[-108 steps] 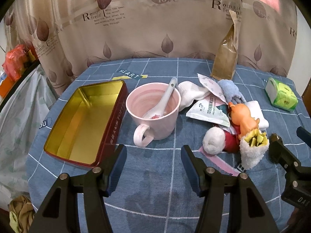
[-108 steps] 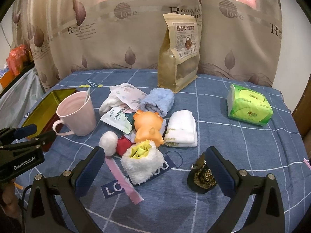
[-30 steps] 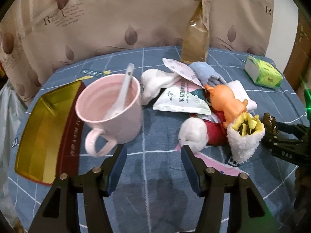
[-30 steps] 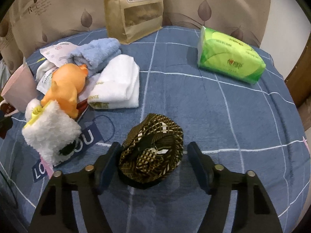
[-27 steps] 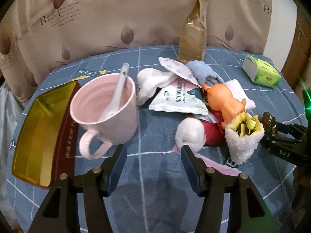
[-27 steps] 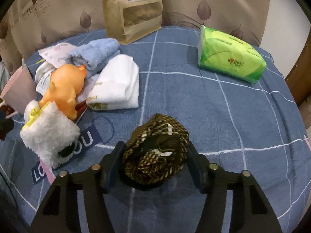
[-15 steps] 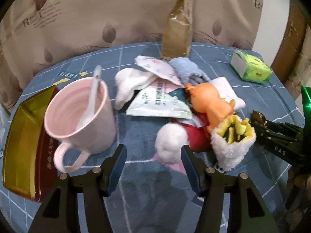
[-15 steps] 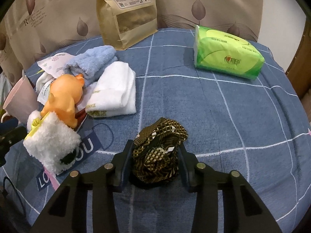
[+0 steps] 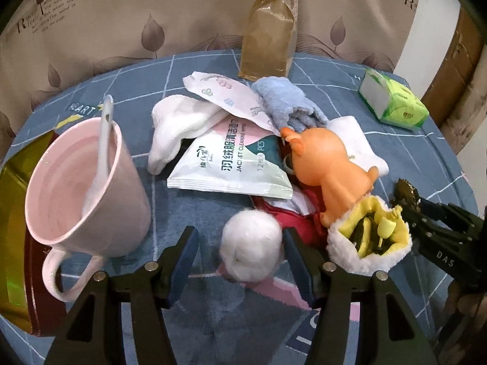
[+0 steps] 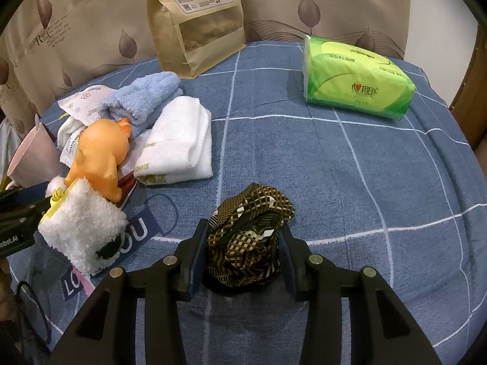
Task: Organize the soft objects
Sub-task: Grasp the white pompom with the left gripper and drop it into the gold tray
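So the right gripper (image 10: 242, 245) has its fingers clamped on a scrunched-up brown and gold checked cloth (image 10: 249, 237), which sits on the blue checked table (image 10: 350, 167) right in front of the camera. Those jaws were just closing in on it and now both pads press its sides.

The left gripper (image 9: 239, 254) is spread wide with a white pom-pom (image 9: 251, 254) sitting between the fingers, nearer the right one; its jaws have just started to close a little and I can't tell whether that pad touches the pom-pom yet. The pom-pom hangs off something red (image 9: 292, 222) lying under the pile.

Readable stuff: the wipes packet (image 9: 234, 164) says "JACKET CLEANING WIPES" and "12 PCS" plus Chinese text. The folded white towel (image 10: 179, 149) has "XIANG" stitched along its edge. The tablecloth has "HEART" printed near the pink mug (image 9: 82, 188), and bits of "LO...OU" near the fluffy white sock (image 10: 80, 228). The curtain shows "love". The green tissue pack (image 10: 359, 88) has Chinese branding with a heart. The other gripper's body reads "DAS" in the left view and "obot.AI" in the right view.

An orange rubber toy (image 9: 325, 164) lies on the pile beside a blue towel (image 9: 286, 109), and a kraft paper bag (image 10: 194, 21) stands at the back
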`<state>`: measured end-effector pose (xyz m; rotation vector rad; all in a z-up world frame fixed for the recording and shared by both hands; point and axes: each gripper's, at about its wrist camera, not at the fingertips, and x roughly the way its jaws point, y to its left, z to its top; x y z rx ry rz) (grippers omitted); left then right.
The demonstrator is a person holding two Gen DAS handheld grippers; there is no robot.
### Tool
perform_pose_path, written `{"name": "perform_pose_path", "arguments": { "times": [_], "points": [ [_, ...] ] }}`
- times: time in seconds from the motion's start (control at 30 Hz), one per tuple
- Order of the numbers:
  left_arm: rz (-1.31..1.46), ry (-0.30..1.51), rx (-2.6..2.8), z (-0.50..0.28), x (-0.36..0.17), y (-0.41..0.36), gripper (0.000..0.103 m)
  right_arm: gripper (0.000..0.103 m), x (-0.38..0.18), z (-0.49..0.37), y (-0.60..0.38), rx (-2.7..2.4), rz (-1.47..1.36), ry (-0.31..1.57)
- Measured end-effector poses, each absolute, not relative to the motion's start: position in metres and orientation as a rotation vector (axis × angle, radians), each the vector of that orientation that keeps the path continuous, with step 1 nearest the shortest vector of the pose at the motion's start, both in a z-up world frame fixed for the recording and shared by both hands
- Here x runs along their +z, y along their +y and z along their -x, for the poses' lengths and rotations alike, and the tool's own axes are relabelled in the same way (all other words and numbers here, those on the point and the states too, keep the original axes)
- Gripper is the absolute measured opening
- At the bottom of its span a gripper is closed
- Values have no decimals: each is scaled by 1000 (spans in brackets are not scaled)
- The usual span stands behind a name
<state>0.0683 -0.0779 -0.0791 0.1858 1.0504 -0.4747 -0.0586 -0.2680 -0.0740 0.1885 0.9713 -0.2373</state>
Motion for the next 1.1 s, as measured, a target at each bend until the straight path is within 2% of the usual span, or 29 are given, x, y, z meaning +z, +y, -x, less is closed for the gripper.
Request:
{"name": "perform_pose_path", "arguments": {
  "times": [0.03, 0.1, 0.6, 1.1],
  "points": [
    [-178, 1052, -480, -69, -79, -78, 51, 40, -74, 58, -267, -237, -187, 972],
    [-163, 1049, -503, -69, -78, -78, 29, 40, -74, 59, -268, -238, -188, 971],
    [-160, 990, -504, -56, -53, -65, 24, 40, -76, 61, -267, -244, -176, 971],
    [-151, 880, -312, -62, -6, 16, 24, 40, -75, 63, -264, -257, -153, 973]
  ]
}}
